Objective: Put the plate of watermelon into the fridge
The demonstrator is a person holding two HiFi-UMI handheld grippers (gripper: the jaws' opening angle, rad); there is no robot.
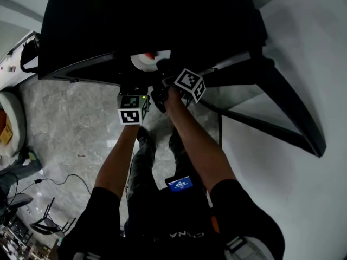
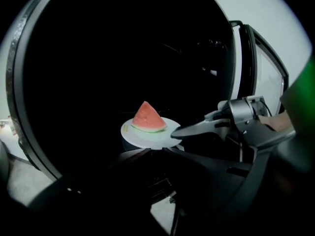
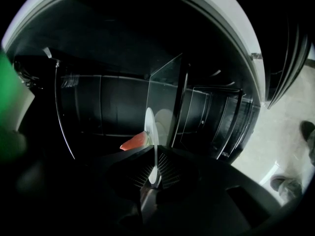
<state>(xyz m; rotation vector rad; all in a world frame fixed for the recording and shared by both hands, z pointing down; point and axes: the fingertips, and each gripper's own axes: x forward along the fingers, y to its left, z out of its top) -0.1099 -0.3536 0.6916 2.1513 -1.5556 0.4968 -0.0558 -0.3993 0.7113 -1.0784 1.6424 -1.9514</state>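
A white plate [image 2: 147,135] carries a red watermelon wedge [image 2: 146,117] at the mouth of the dark open fridge [image 1: 152,20]. My right gripper [image 3: 155,154] is shut on the plate's rim [image 3: 151,127], which shows edge-on there with the wedge [image 3: 134,141] to its left. In the left gripper view the right gripper [image 2: 183,131] comes in from the right and pinches the rim. My left gripper [image 2: 153,150] is shut with nothing in it, its tips just under the plate's near edge. In the head view the plate [image 1: 146,62] lies just past both marker cubes.
The fridge door [image 1: 282,102] stands swung open to the right. Glass shelves and dark drawer fronts [image 3: 206,112] fill the inside. Below are a marble floor [image 1: 70,123], a cable [image 1: 65,179], cluttered things at the left edge and the person's shoes [image 1: 145,137].
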